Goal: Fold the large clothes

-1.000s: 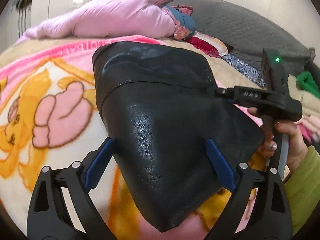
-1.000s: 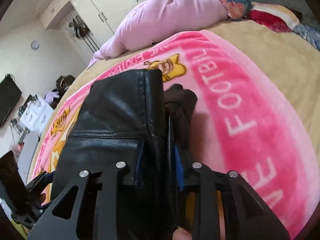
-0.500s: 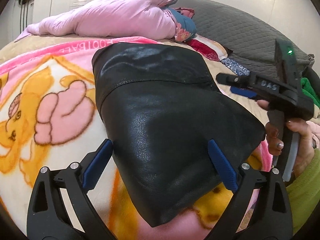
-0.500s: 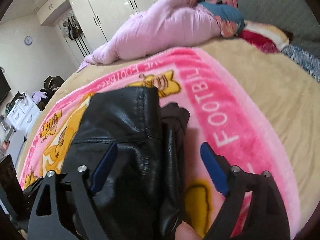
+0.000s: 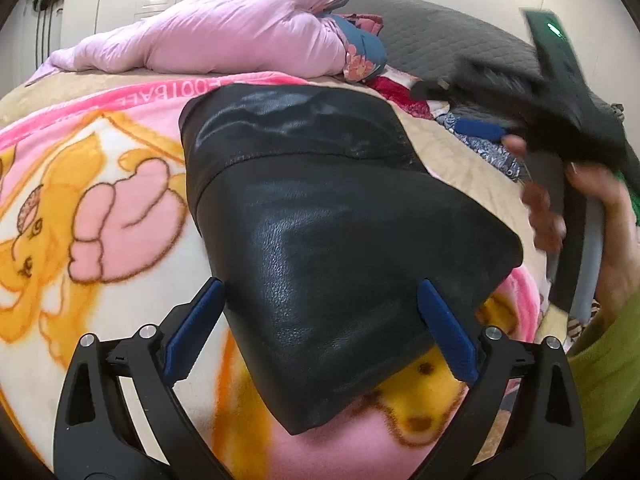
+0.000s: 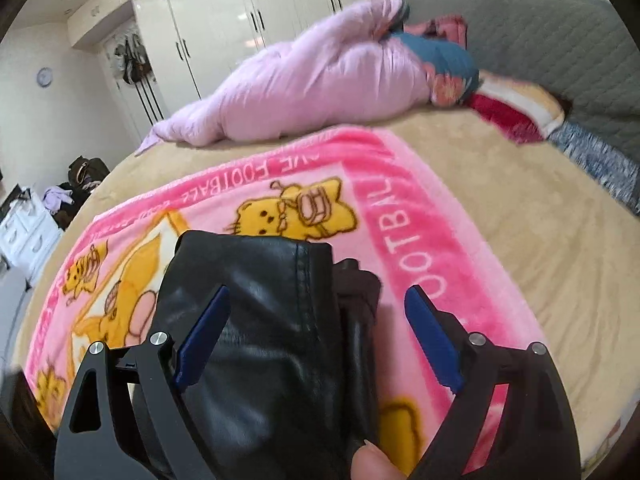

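A black leather garment (image 5: 328,240) lies folded in a thick stack on a pink cartoon blanket (image 5: 100,208) on the bed. My left gripper (image 5: 320,320) is open, its blue pads either side of the garment's near corner, holding nothing. My right gripper (image 6: 316,332) is open and empty above the garment's right edge (image 6: 256,320); the folded layers show there. In the left wrist view the right gripper (image 5: 484,128) is raised and blurred at the right, held by a hand in a green sleeve.
A pink quilt (image 6: 304,92) and a blue floral pillow (image 6: 444,64) lie at the bed's far side, before a grey headboard (image 6: 540,36). Red and patterned cloths (image 6: 516,120) lie at the right. White wardrobes (image 6: 240,28) stand behind.
My right gripper has opened, let go of the garment's edge, and lifted up and back. The garment now rests on the blanket. My left gripper stays open and has barely moved.
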Demonstrator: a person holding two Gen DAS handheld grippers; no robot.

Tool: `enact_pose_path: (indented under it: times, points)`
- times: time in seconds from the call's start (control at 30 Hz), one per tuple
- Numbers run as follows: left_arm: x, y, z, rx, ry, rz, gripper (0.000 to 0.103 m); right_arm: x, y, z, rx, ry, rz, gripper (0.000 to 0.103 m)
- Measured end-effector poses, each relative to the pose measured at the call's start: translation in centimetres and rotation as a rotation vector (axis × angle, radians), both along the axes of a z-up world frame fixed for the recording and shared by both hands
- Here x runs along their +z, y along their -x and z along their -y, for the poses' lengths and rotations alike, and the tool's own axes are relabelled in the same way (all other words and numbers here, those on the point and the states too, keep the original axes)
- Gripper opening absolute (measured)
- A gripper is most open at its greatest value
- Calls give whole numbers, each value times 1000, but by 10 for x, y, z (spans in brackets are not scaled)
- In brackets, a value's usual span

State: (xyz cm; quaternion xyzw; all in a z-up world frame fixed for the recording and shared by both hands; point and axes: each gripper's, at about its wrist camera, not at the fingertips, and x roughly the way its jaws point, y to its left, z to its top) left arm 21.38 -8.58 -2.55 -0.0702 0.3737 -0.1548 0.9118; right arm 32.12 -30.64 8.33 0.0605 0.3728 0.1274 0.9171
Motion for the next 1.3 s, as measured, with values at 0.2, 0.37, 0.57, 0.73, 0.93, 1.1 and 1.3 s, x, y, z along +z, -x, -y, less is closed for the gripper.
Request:
enact_pose_path:
  times: [0.2,0.37,0.57,0.73,0.93,1.1,1.3]
  points:
    - [-5,-4,0,-6,-3,-10,93,-24,-50,-17,-32,9,-141,39]
    - [-8,-5,-6,-3,24,-13,93,-2,-34,-28,87,-62,-52,8]
    - [-5,-5,3,-48,25,20,94,15,-43,3,84,-103,3,8]
    - [-9,-10,8,-62,-20,16,94,-67,-69,22,-10,-38,-130,13]
    - [-26,-17,-10,-61,115,-69,94,-95,-68,34,-75,-70,-124,31]
    - [-20,-20,-17,-41,131,-62,94,-73,-50,53,-52,-222,-146,77]
    - [-21,-30,-27,-12,202,-90,94,-79,-21,66,36,-300,-242,88]
